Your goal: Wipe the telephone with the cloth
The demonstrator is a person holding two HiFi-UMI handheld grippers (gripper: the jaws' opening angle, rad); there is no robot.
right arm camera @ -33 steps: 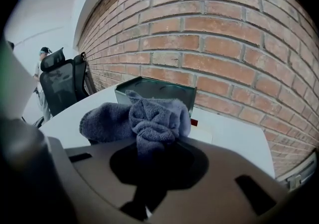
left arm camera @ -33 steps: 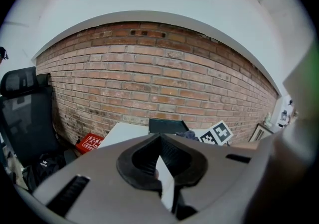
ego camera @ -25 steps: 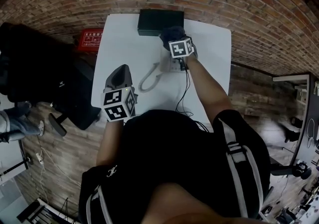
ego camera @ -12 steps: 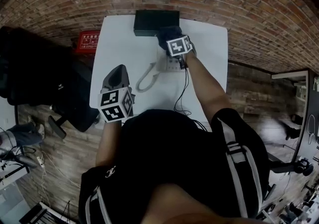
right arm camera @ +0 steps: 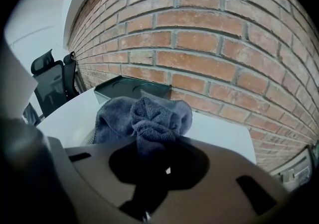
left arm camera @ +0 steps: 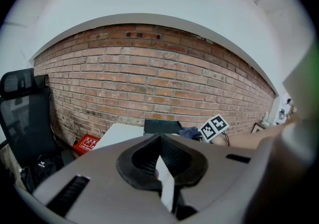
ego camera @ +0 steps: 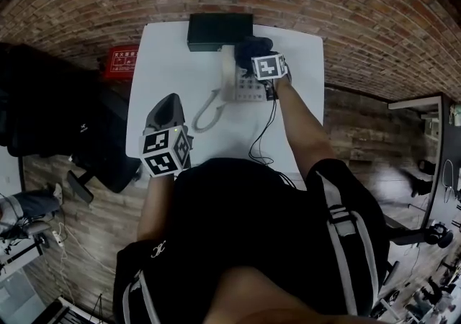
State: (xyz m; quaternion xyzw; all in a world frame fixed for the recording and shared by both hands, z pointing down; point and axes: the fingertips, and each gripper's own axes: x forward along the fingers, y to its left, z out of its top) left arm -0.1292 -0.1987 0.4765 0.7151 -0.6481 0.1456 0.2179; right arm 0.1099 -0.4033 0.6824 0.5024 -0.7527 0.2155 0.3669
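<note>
In the head view a light-coloured telephone [ego camera: 247, 89] sits at the back of the white table [ego camera: 173, 63]. Its handset [ego camera: 227, 74] is on the left side, with a coiled cord [ego camera: 206, 114] trailing toward me. My right gripper [ego camera: 256, 56] is over the phone's far right corner, shut on a bunched dark blue cloth [ego camera: 252, 47] [right arm camera: 149, 116] that hides its fingertips. The right gripper [right arm camera: 155, 144] points at the brick wall. My left gripper [ego camera: 166, 106] [left arm camera: 159, 137] hovers near the table's front left, shut and empty, well apart from the phone.
A black box [ego camera: 220, 31] [right arm camera: 130, 88] stands at the table's back edge against the brick wall. A thin black cable [ego camera: 262, 132] runs from the phone toward me. A red box [ego camera: 124, 58] and a black office chair [ego camera: 68, 117] are on the floor to the left.
My right gripper has carried the cloth to the right across the phone, uncovering more of the keypad. The left gripper has stayed about where it was.
</note>
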